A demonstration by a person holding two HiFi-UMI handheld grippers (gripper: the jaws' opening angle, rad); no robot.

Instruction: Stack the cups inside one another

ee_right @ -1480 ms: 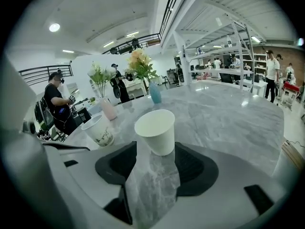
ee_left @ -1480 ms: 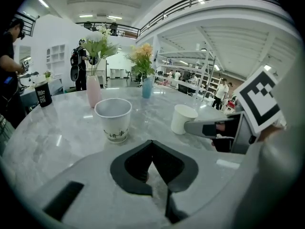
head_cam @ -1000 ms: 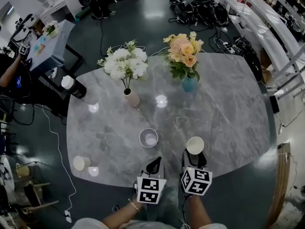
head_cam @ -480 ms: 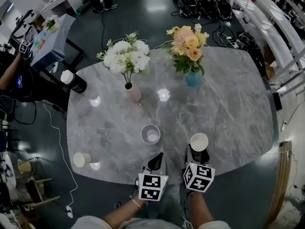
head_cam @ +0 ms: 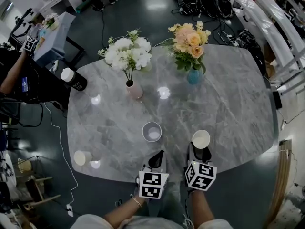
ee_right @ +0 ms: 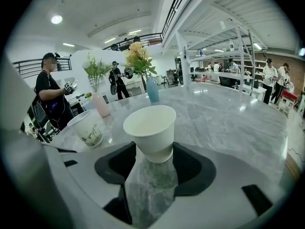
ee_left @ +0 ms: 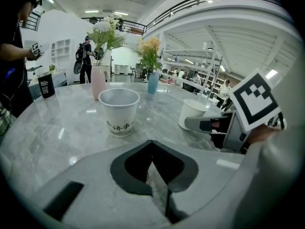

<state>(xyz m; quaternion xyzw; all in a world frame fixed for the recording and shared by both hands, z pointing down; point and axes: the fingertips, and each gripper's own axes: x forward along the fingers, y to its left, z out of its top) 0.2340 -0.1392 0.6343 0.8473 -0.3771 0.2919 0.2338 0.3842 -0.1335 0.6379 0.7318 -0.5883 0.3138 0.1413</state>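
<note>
A printed paper cup stands upright near the middle of the grey marble table. To its right is a plain white cup, upright, with my right gripper shut on its lower part; it seems to rest on the table. My left gripper is shut and empty, just short of the printed cup. A third cup lies on its side at the table's left front edge.
A pink vase of white flowers and a blue vase of orange flowers stand at the far side. A black bottle with a white cap sits at the far left edge. A person stands left of the table.
The head view has drifted slightly. Neither the cups nor the grippers have visibly moved on the table.
</note>
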